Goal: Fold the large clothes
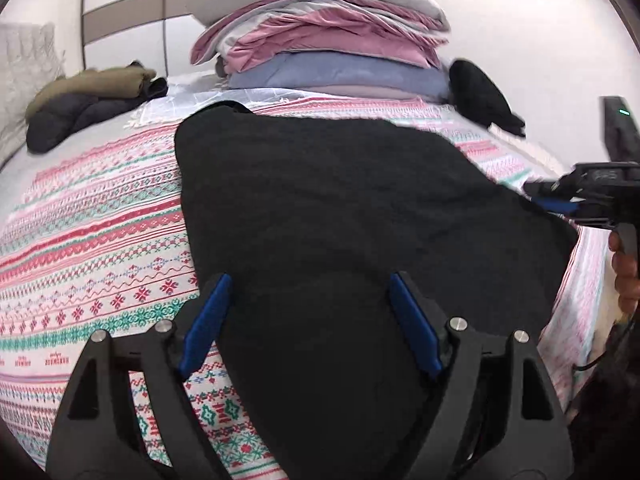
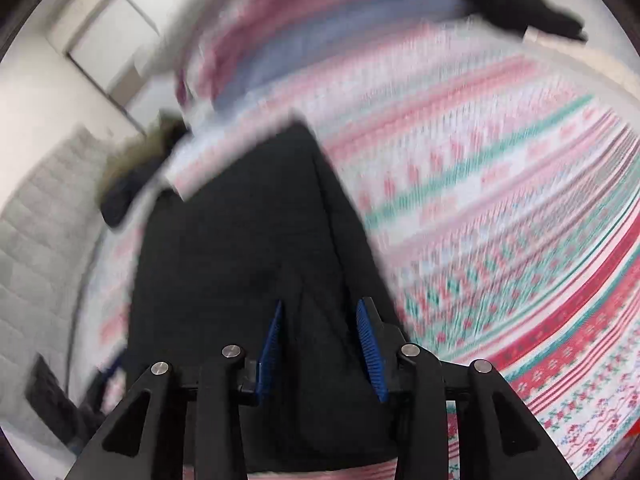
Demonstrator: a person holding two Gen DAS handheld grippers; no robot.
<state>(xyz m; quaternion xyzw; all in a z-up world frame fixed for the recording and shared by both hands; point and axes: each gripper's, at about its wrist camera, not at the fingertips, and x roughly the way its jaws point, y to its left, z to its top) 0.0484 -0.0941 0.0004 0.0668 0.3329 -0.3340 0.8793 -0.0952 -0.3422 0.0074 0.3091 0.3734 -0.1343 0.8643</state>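
A large black garment lies flat on the patterned bedspread. My left gripper hovers over its near edge, open, nothing between the blue pads. My right gripper shows at the garment's right edge in the left wrist view. The right wrist view is motion-blurred: the right gripper is open above the black garment, with cloth seen between the pads but not clamped.
A tall stack of folded bedding stands at the far end of the bed. An olive and dark folded pile lies far left, a black item far right. The bedspread stretches to the right.
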